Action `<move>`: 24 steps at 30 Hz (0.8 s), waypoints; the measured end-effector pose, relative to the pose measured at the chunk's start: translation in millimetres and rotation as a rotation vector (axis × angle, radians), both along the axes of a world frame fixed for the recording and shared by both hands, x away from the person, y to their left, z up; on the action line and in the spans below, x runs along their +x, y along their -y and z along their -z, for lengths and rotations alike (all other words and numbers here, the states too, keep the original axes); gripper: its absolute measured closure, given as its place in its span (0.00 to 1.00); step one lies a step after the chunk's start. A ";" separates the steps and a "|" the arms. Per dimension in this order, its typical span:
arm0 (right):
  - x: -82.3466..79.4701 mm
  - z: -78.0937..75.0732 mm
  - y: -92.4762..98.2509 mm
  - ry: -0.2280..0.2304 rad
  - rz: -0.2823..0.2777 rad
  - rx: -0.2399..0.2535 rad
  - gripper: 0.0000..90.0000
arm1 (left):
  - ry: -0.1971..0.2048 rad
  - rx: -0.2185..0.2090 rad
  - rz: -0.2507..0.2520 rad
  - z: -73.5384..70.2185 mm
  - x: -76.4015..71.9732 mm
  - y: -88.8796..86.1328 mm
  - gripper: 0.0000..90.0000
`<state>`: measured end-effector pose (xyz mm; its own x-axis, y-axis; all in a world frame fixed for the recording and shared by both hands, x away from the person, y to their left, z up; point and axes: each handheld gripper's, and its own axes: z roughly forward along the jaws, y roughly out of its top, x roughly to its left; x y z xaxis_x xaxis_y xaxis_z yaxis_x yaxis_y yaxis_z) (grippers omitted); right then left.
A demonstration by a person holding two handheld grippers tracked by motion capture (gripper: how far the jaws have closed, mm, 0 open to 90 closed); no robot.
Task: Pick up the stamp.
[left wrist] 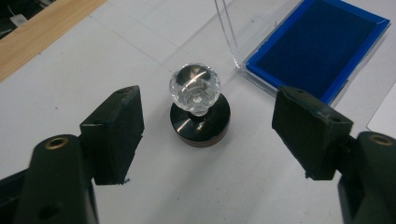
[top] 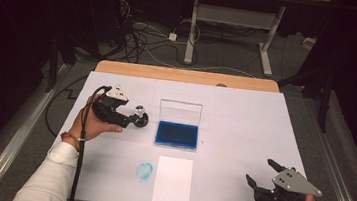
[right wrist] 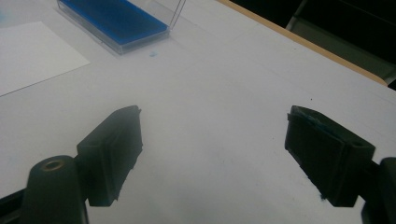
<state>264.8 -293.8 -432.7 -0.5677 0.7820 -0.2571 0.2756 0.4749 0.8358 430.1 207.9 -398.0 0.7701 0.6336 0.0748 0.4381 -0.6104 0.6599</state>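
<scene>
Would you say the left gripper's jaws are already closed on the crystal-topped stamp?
No, the left gripper stands open, its pads apart on either side of the stamp, which rests free on the table.

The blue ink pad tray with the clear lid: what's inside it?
Inside the open blue ink pad tray lies a flat dark blue pad. Its clear plastic lid stands upright behind. What lies beneath the pad is covered.

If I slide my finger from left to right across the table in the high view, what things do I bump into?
Left tongs → stamp → ink pad → right tongs. The blue smudge and the paper lie nearer the front, so I leave them out.
</scene>
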 end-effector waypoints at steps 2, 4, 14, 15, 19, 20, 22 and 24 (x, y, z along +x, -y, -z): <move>0.5 0.4 -0.3 -0.001 -0.002 -0.003 0.21 | -0.016 0.005 0.009 1.2 3.6 2.2 0.27; 1.3 1.1 -0.4 -0.005 -0.002 -0.005 0.21 | -0.030 0.022 0.027 1.4 6.9 4.7 0.30; 2.4 2.9 -2.1 -0.013 -0.017 -0.025 0.21 | -0.095 0.052 0.034 2.4 25.4 10.7 0.30; 2.6 3.1 -2.3 -0.014 -0.018 -0.026 0.21 | -0.098 0.046 0.038 2.3 26.6 11.1 0.30; 2.6 3.6 -3.0 -0.017 -0.021 -0.032 0.22 | -0.114 0.057 0.053 4.4 29.0 16.2 0.30; 2.8 3.8 -3.2 -0.020 -0.023 -0.033 0.22 | -0.124 0.059 0.064 5.8 29.6 17.8 0.31; 3.1 4.6 -3.8 -0.022 -0.022 -0.036 0.22 | -0.132 0.084 0.062 9.1 31.1 22.0 0.33; 3.2 5.1 -4.3 -0.026 -0.025 -0.042 0.22 | -0.139 0.112 0.069 11.7 33.7 25.2 0.36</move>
